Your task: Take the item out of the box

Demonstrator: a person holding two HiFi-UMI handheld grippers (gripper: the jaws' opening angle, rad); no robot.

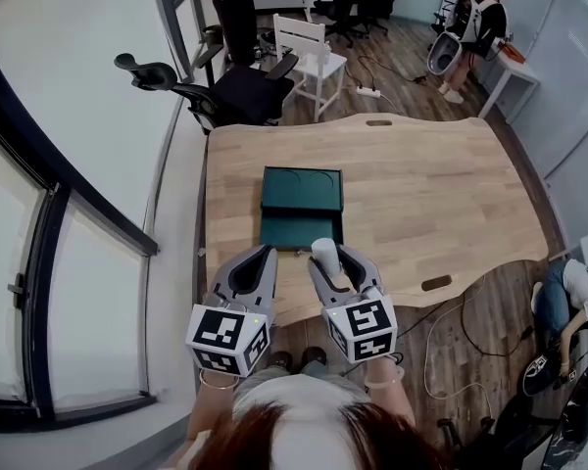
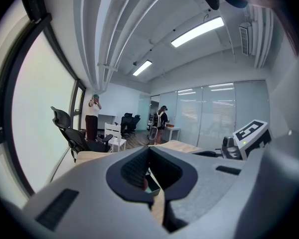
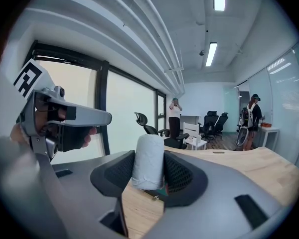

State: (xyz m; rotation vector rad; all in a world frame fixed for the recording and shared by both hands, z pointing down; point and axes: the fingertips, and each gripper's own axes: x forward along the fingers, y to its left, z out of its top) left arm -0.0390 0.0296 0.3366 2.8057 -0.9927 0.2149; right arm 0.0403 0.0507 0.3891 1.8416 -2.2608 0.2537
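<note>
**Hand-held grippers.** The person's hands carry both units at the near edge of the counter (image 1: pixel 421 184).

- The left hand-held gripper (image 1: pixel 263 255) sits at 9 o'clock of the right one. In the left gripper view its jaws are pressed together at the tips, with nothing between them (image 2: pixel 149 151).
- The right hand-held gripper (image 1: pixel 331 260) is pinching the white cylindrical item (image 1: pixel 323 252). In the right gripper view the item (image 3: pixel 148 163) stands upright between the two ribbed pads. Its top rises above them and its lower end hangs free over the wood.
- Each unit carries a marker cube at its rear, the left cube (image 1: pixel 227 339) and the right cube (image 1: pixel 361 327).

**Item position.** The item is out of the box and held in the air. In the head view it overlaps the near right corner of the green box (image 1: pixel 302 204).

**Box.** The box lies open on the counter at 12 o'clock of the grippers. The part farther from the person shows two round recesses. A sliver of green (image 3: pixel 162 189) shows just below the item in the right gripper view.

**Surroundings.**

- A black office chair (image 1: pixel 230 91) stands beyond the far counter edge at 11 o'clock.
- A white chair (image 1: pixel 309 52) stands just past the black one, at 12 o'clock.
- A person (image 1: pixel 478 23) stands by a small white table at 1 o'clock, well apart from the counter.
- A large window (image 1: pixel 49 164) runs along the 9 o'clock side.
</note>
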